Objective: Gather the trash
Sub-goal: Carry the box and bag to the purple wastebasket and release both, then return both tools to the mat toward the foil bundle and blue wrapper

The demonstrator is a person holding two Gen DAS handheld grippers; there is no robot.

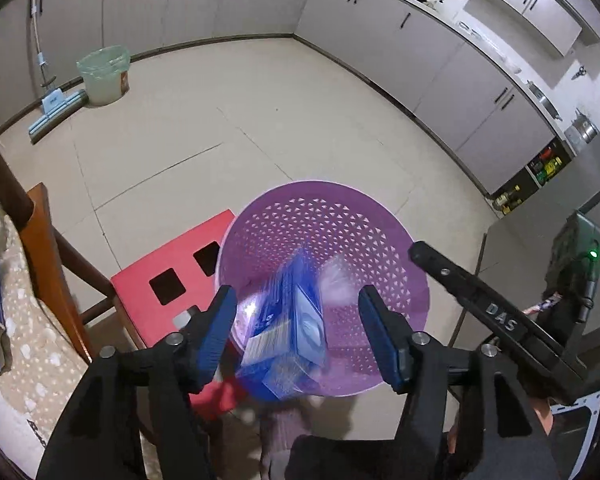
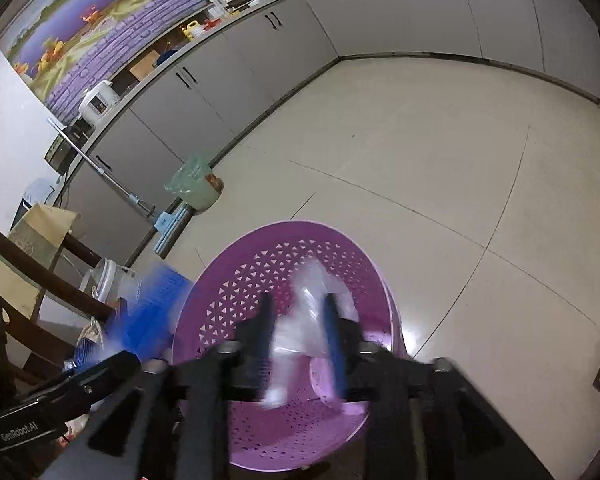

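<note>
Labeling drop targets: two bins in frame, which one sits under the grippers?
The purple perforated basket, directly below the left gripper beside the red stool. The other, a pale bucket lined with a green bag, stands far off by the cabinets.

The left wrist view looks steeply down from above the purple basket (image 1: pixel 328 224), close to it, facing the far cabinet corner. The right wrist view looks down at the same purple basket (image 2: pixel 260 264) from close range, tilted further forward across the tiled floor (image 2: pixel 440 152). Both views share the basket, the floor, the lined bin (image 1: pixel 104 74) (image 2: pixel 194 180) and the mop (image 1: pixel 52 110) (image 2: pixel 168 224) by the cabinets.
</note>
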